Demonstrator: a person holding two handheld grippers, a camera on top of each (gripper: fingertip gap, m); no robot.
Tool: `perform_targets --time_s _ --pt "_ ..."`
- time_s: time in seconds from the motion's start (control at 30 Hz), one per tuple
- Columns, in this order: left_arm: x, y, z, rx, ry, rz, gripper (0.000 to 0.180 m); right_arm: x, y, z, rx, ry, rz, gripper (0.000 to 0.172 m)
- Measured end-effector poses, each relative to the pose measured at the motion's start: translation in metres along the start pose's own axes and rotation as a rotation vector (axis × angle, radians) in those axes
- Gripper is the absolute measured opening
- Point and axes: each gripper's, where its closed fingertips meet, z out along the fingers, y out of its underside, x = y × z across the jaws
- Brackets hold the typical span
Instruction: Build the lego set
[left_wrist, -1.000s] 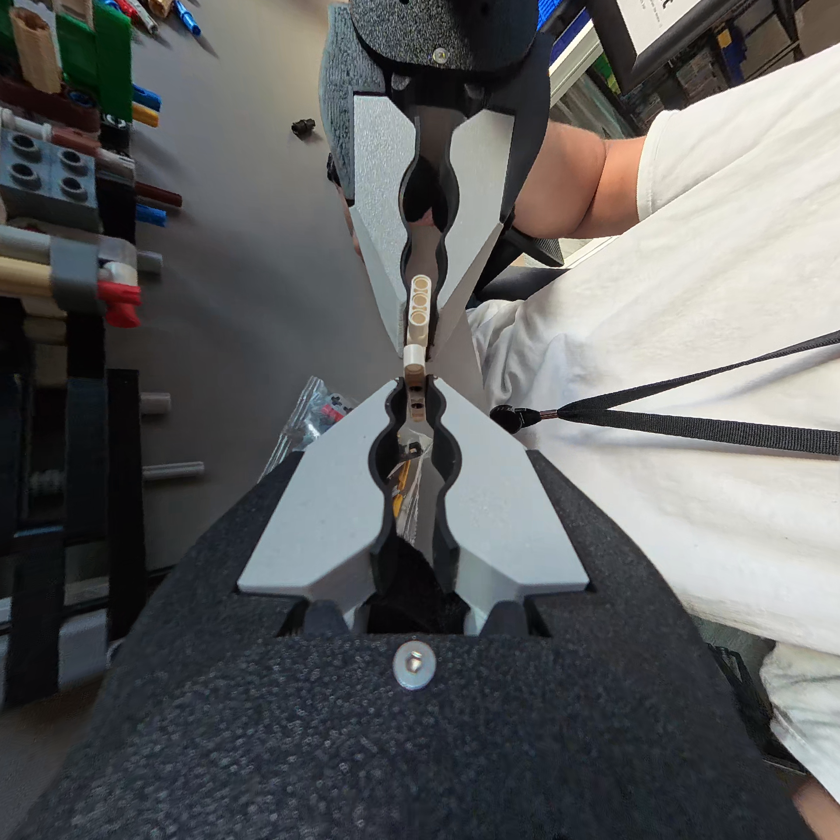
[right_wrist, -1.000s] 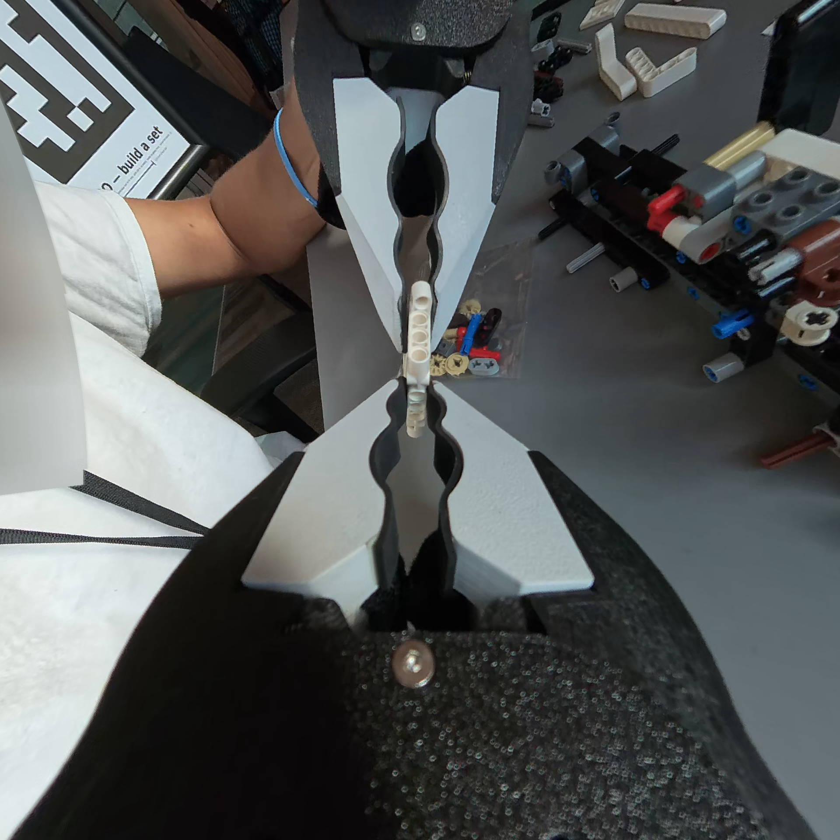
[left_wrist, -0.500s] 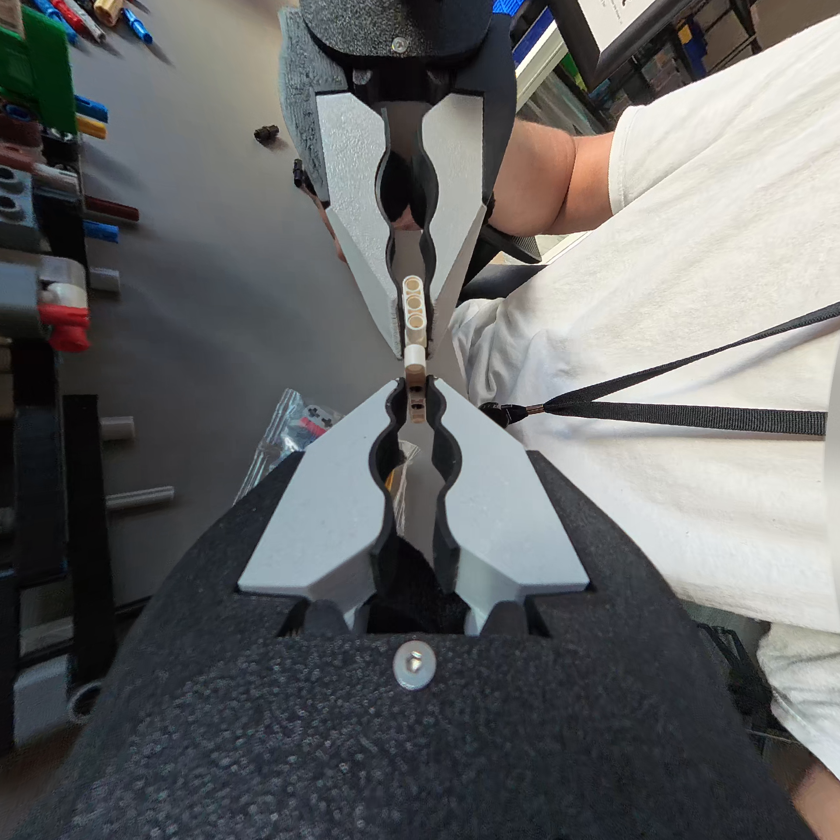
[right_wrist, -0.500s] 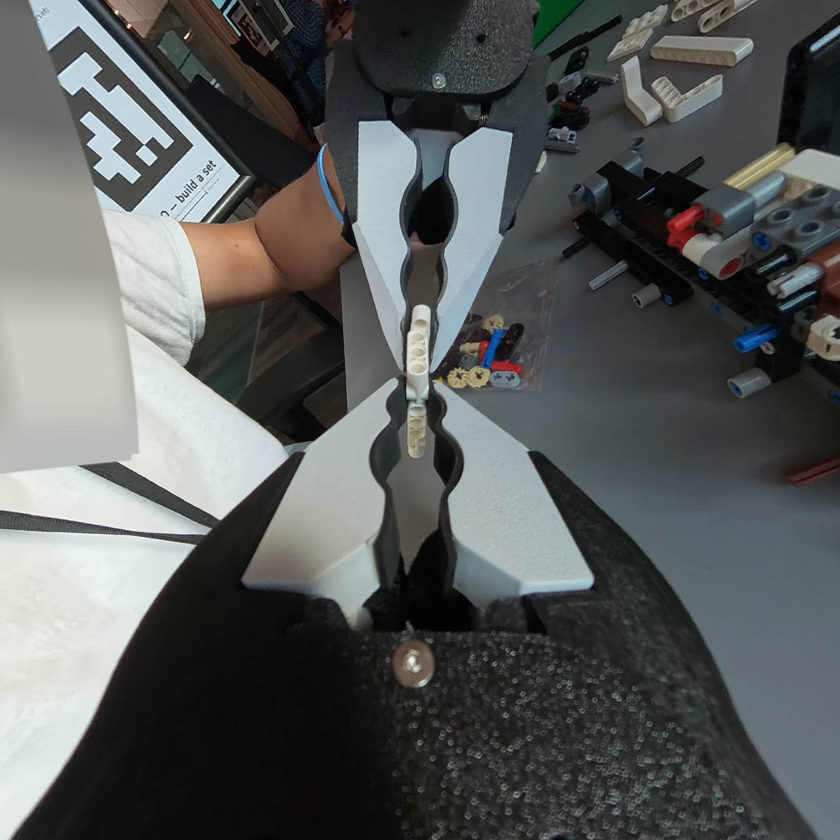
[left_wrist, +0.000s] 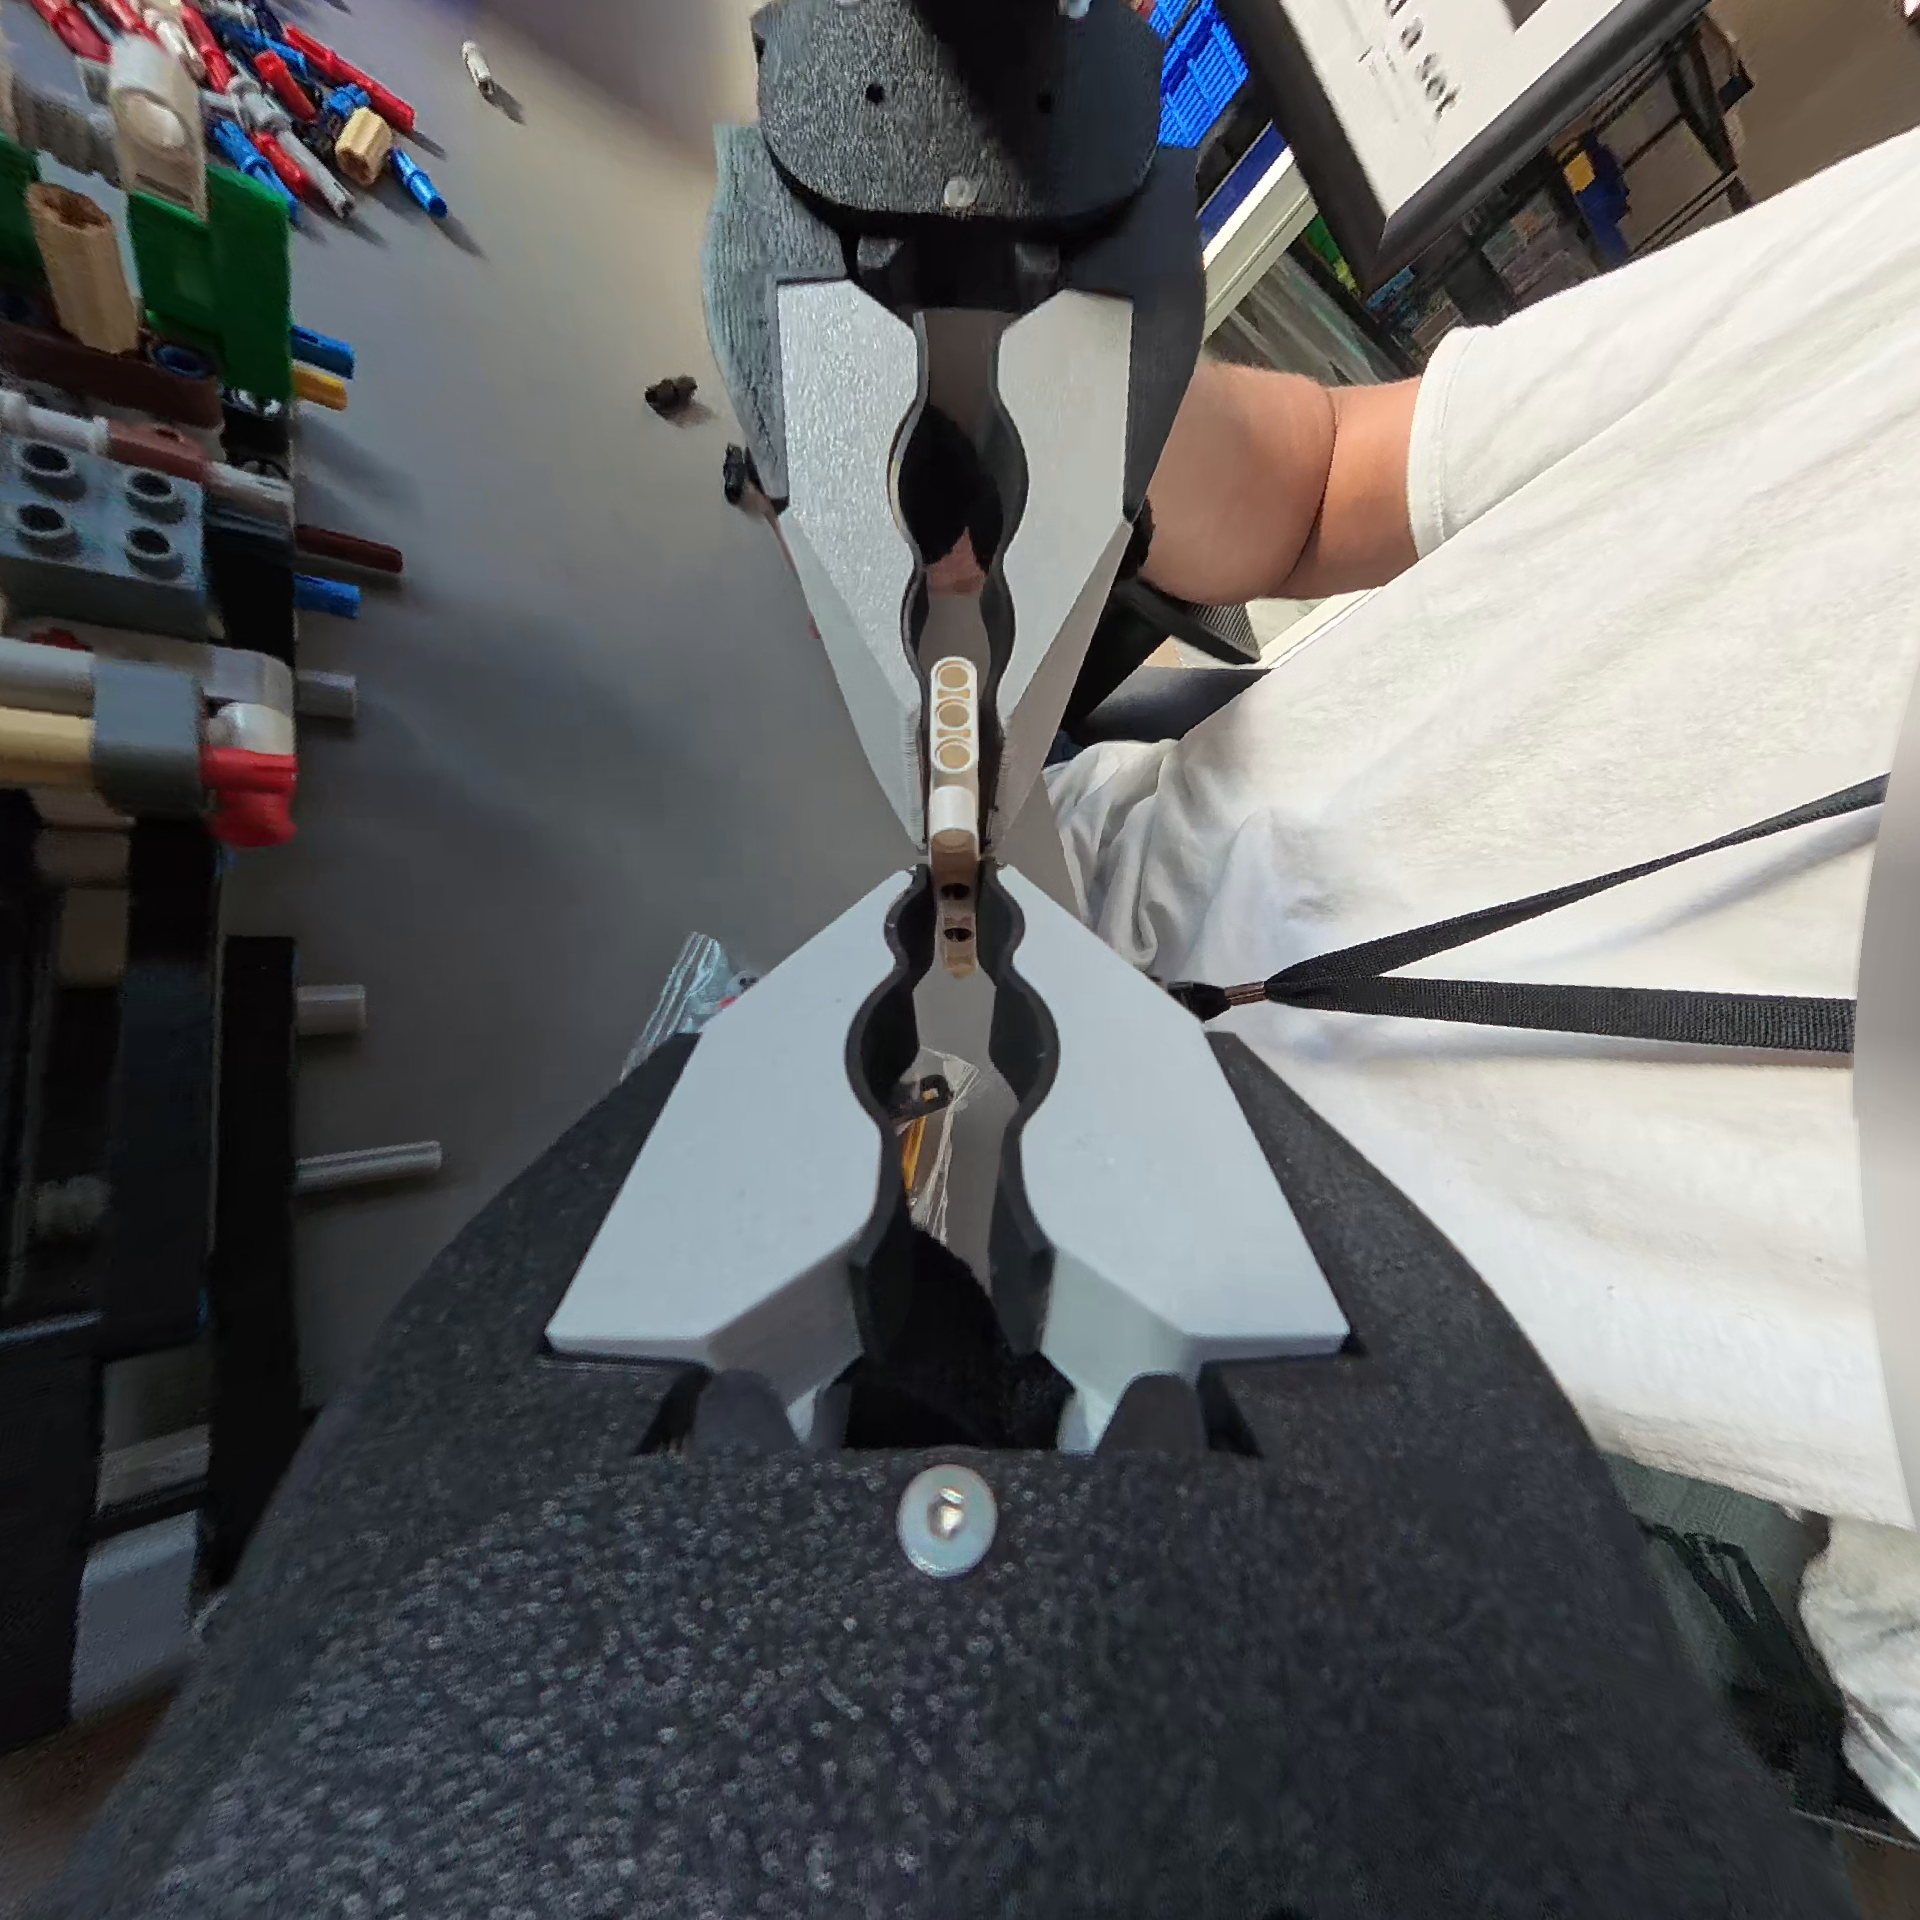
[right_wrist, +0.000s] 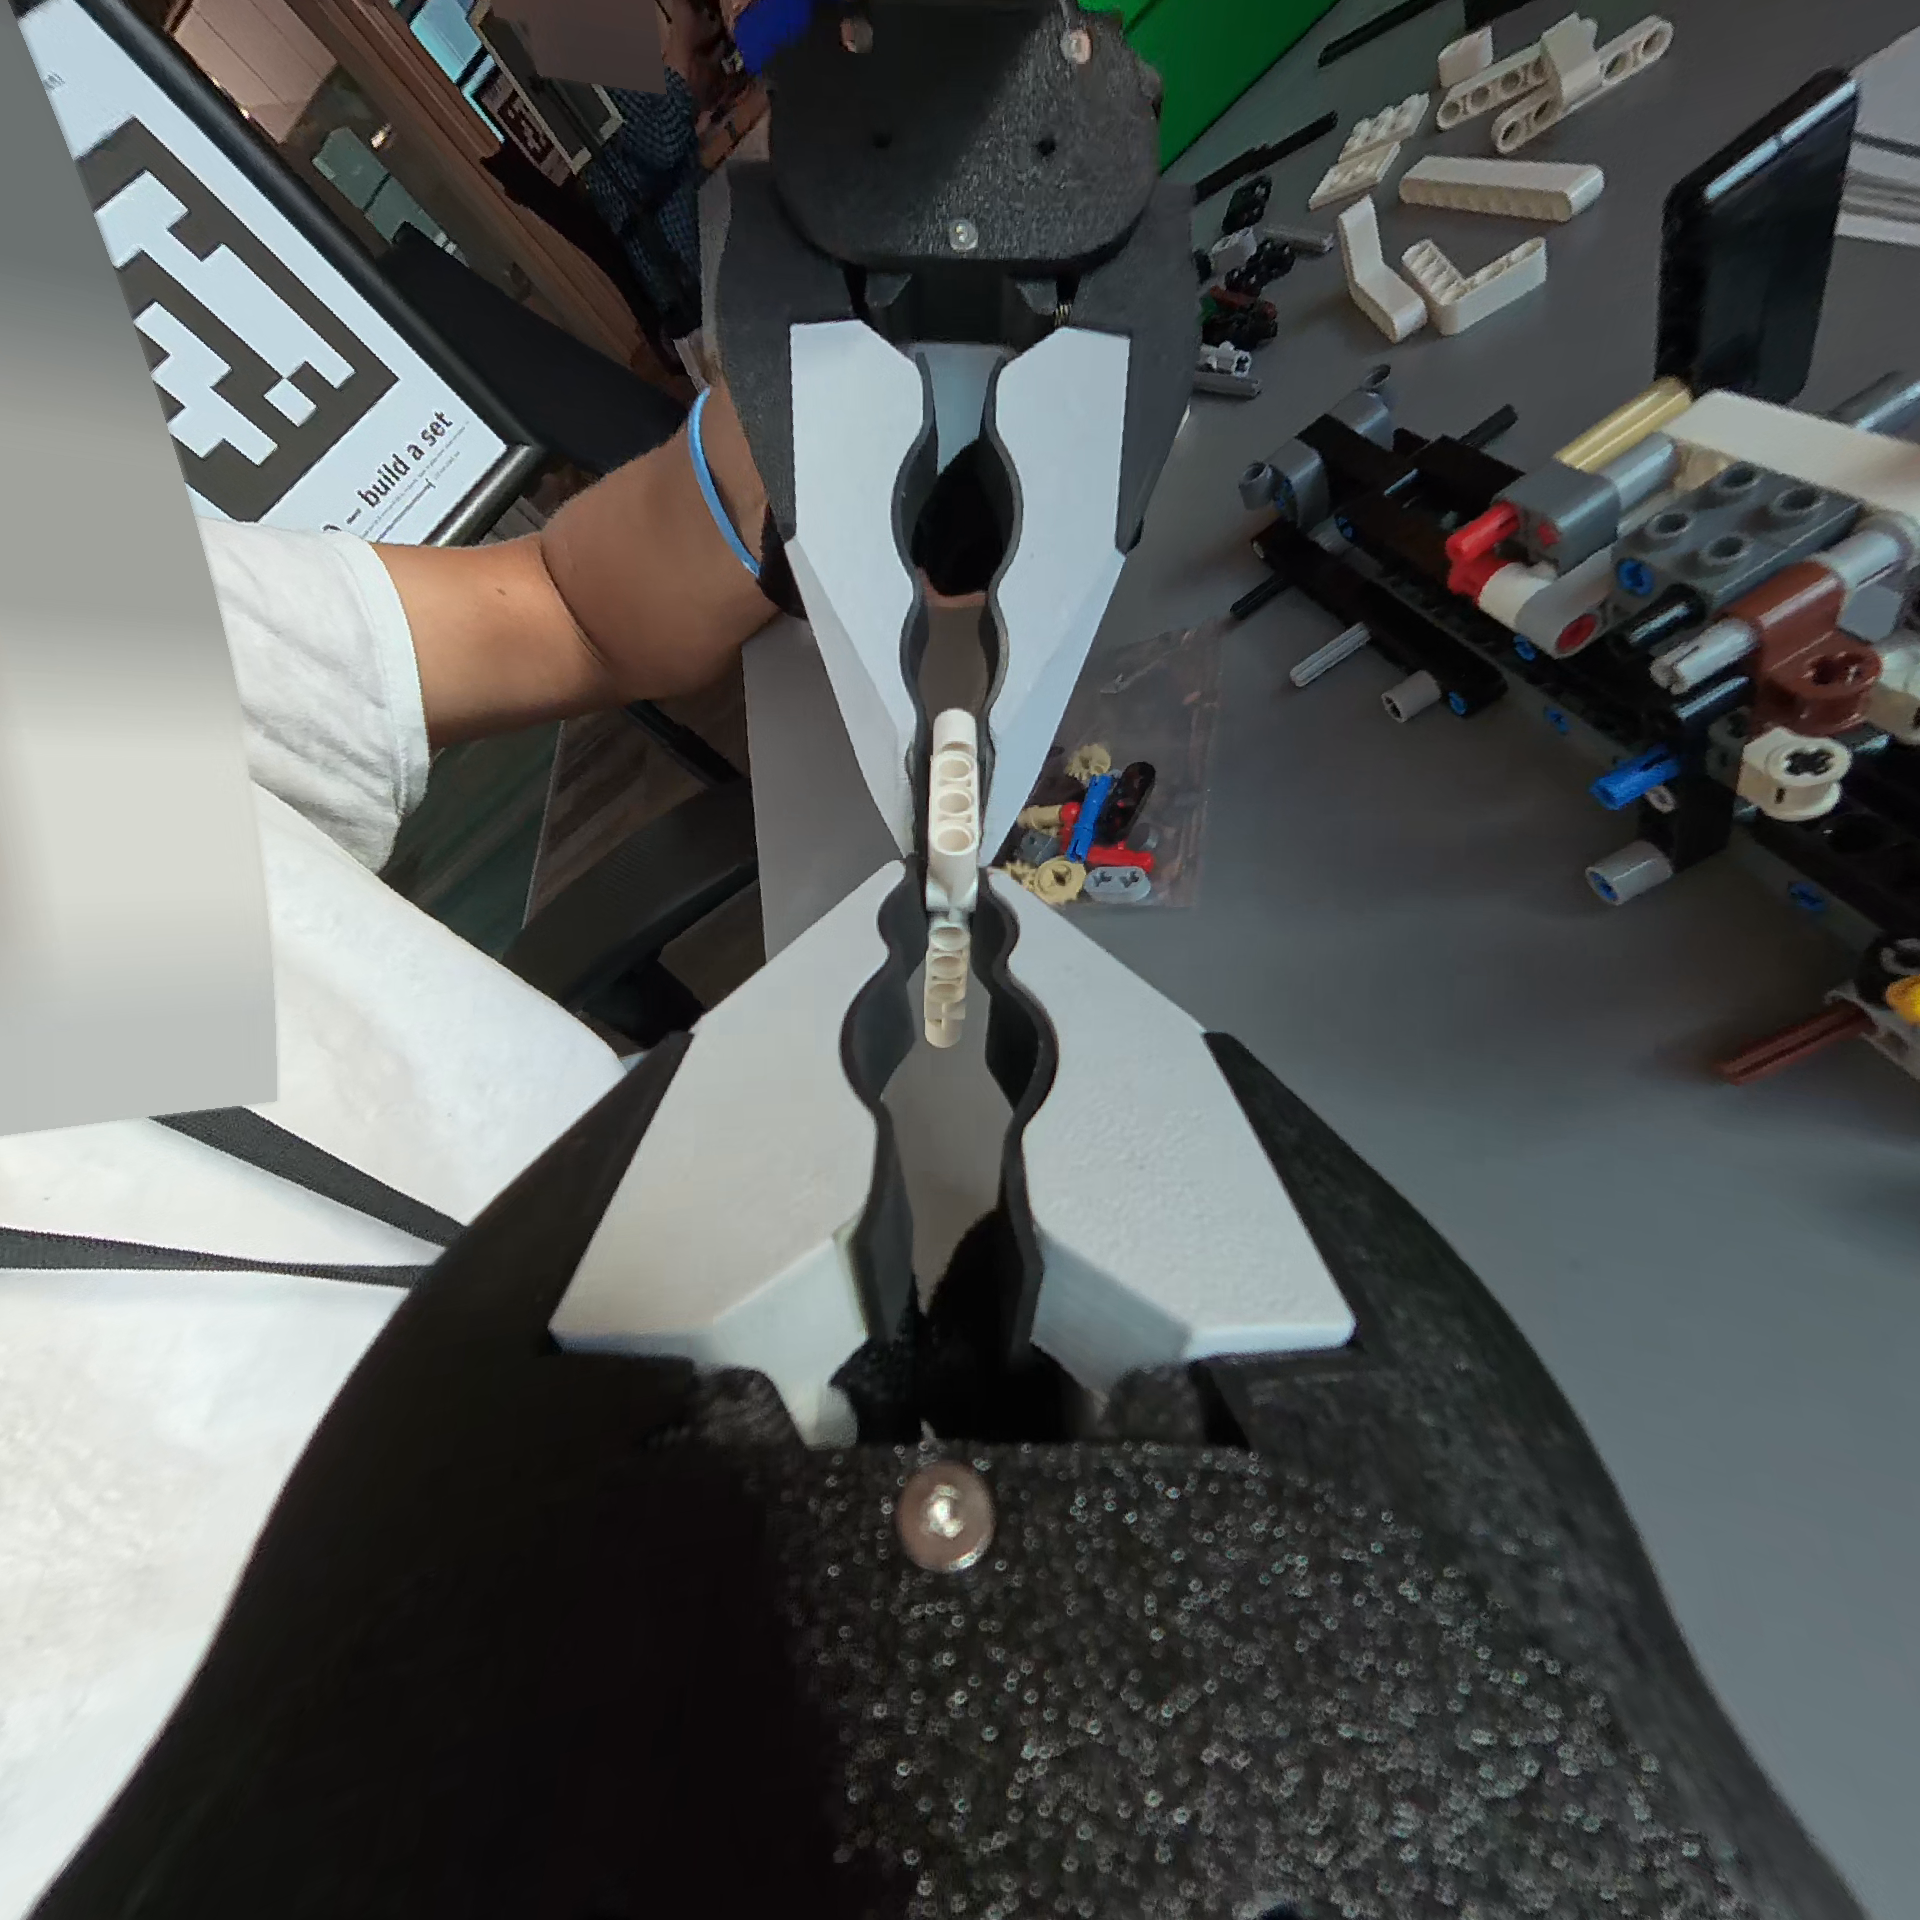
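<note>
Comparing with the earlier views, no change of grip is noted; only the background is shifted. Two claws are counted. The left claw is clamped on one pale holed beam, and the right claw on a second beam. The beams are held end to end above the surface. One parts bag and one part-built model are logged.

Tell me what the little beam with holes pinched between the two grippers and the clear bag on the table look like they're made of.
Beam with holes: looks like hard moulded plastic, off-white, smooth with a slight sheen and crisp round holes. Clear bag: probably thin plastic film, glossy, creased, its small parts showing through.
</note>
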Motion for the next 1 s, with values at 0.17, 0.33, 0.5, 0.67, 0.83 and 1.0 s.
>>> perform_targets --time_s 0.17,0.33,0.5,0.67,0.83,1.0 --pt "-0.001 -0.006 -0.002 0.043 -0.002 0.013 0.005 0.001 -0.007 -0.002 0.041 -0.001 -0.002 0.006" --pt "-0.001 -0.009 -0.004 0.063 0.010 0.012 0.006 0.000 -0.011 -0.004 0.067 -0.023 0.013 0.010" --pt "-0.007 -0.019 -0.012 0.136 -0.005 -0.022 0.006 0.002 -0.023 -0.014 0.160 -0.025 0.025 0.020" --pt "-0.024 -0.046 -0.031 0.352 -0.052 -0.119 0.005 0.027 -0.039 -0.023 0.242 0.370 -0.167 0.042" --pt "-0.027 -0.061 -0.034 0.477 -0.091 -0.145 0.005 0.040 -0.050 -0.021 0.155 0.762 -0.271 0.050" --pt "-0.024 -0.064 -0.029 0.512 -0.101 -0.159 0.005 0.044 -0.056 -0.030 0.090 1.032 -0.418 0.037"
